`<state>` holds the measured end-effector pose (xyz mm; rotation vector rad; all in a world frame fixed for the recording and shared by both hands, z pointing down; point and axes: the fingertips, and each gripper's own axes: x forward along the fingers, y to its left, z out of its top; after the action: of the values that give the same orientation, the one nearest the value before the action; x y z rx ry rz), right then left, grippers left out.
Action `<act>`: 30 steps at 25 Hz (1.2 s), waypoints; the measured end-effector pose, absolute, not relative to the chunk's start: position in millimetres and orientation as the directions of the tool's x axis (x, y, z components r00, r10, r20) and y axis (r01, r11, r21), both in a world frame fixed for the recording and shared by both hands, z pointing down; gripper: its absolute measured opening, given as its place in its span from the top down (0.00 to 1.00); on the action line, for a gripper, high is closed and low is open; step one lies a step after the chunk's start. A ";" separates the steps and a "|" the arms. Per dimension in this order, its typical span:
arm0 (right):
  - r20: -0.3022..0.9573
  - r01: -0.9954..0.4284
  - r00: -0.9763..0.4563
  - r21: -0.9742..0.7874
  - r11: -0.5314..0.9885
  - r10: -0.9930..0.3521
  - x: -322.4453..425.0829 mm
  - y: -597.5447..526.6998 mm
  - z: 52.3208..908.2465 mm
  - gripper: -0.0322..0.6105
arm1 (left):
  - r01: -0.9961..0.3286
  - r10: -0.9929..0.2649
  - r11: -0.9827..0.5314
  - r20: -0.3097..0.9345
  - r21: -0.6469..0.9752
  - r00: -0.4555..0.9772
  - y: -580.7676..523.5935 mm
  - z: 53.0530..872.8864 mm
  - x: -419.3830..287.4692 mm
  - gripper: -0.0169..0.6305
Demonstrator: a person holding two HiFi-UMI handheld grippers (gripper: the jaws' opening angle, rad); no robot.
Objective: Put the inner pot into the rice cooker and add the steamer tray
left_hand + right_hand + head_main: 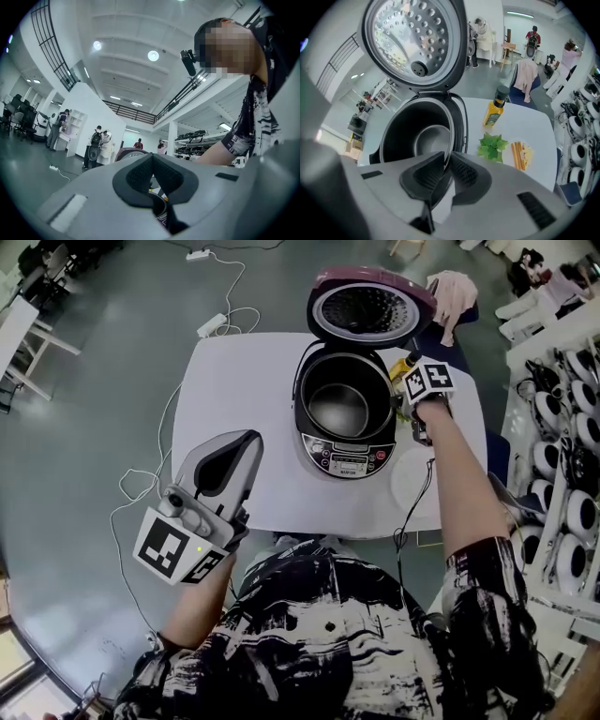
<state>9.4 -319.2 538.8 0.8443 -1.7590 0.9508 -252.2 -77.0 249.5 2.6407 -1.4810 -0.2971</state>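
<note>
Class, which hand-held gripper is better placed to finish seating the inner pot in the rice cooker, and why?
Right. The right hand-held gripper is closed on the rim of the inner pot at the rice cooker. The left hand-held gripper is shut, empty, by the front-left table corner, away from it.

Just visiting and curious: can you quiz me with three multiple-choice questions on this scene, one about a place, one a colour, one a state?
1. Where is the yellow bottle? A on the table beside the rice cooker; B on the floor; C on a chair.
2. What colour is the table? A black; B white; C brown.
3. The cooker's lid is: A shut; B off, on the table; C open.
Answers: 1 A, it stands right of the cooker; 2 B, its top is white; 3 C, it stands raised.
</note>
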 end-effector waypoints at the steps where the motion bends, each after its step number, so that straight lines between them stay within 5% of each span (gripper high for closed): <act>1: 0.928 -0.854 -0.346 -0.250 0.456 -0.139 11.9 -318.2 537.7 0.90 | -0.830 -0.849 -0.528 -0.120 0.180 0.514 -78.2 248.2 -248.1 0.97; 10: 0.749 -0.779 -0.564 -0.343 0.526 -0.348 62.0 -294.2 479.1 0.94 | -0.760 -0.778 -0.628 -0.097 0.168 0.621 -87.8 244.8 -192.3 0.97; 15: 0.720 -0.833 -0.441 -0.105 0.544 -0.536 192.6 -263.0 477.5 0.92 | -0.728 -0.744 -0.665 -0.059 0.166 0.666 -103.6 253.2 -146.9 0.97; 23: 0.884 -0.939 -0.265 -0.144 0.313 -0.386 332.1 -178.6 642.9 0.71 | -0.675 -0.682 -0.721 0.011 0.158 0.731 -118.2 273.9 -74.5 0.97; 30: 0.922 -0.953 -0.265 -0.205 0.224 -0.284 336.9 -170.2 714.8 0.70 | -0.696 -0.696 -0.703 0.059 0.143 0.715 -117.1 280.5 -50.0 0.97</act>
<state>336.9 -170.2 714.8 1.1618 -1.7086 1.0679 -50.0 -117.1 280.5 2.7641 -1.1302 -0.0001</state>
